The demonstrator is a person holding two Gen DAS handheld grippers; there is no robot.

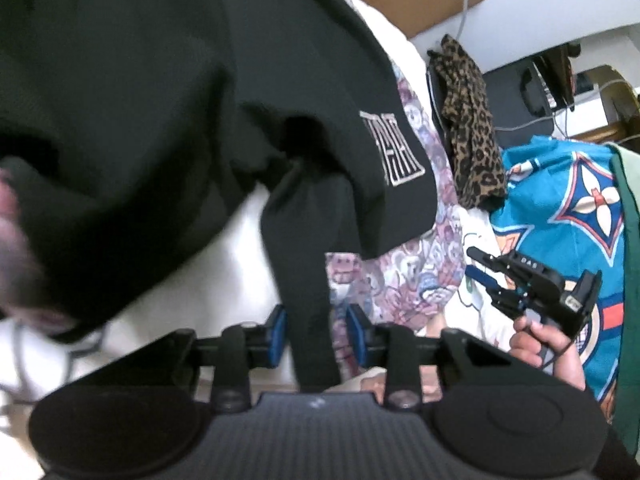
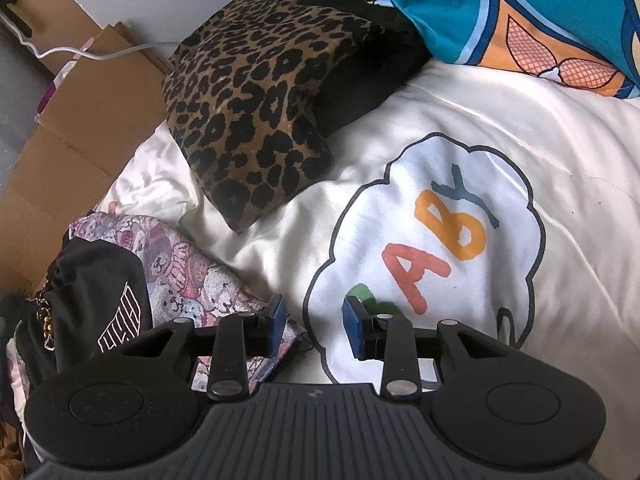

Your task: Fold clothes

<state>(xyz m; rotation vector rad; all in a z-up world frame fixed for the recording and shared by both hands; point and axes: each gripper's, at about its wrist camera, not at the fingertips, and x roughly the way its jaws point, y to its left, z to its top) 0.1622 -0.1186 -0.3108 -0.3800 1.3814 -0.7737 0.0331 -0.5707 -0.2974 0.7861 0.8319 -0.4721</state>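
Item one, the black garment (image 1: 168, 120): we find it hanging lifted in the left wrist view, white block lettering near one hem and a patterned drawstring at the top, filling most of that frame above the bed. A dark strip of its cloth drops between the blue pads of the left gripper (image 1: 316, 336); the jaws stand with a narrow gap on each side of the strip, so we cannot tell whether they pinch it. In the right wrist view the same garment sits bunched at the lower left edge, over a pink-and-purple cartoon-print cloth (image 2: 192, 272). Item two, the right gripper (image 2: 314, 326): its jaws are wide apart and hold nothing, hovering over the white bed sheet (image 2: 560, 140), just at the rim of a cloud drawing with coloured letters (image 2: 436, 248). The left wrist view shows that gripper held in a hand (image 1: 548, 352). Item three, a leopard-print item (image 2: 256, 108), lying folded on the sheet beyond the cartoon-print cloth. Item four, a teal cloth with orange and blue shapes (image 2: 480, 4), at the far right corner. Item five, flattened cardboard (image 2: 80, 120) beside the bed, with a white cable (image 2: 100, 54) across it.
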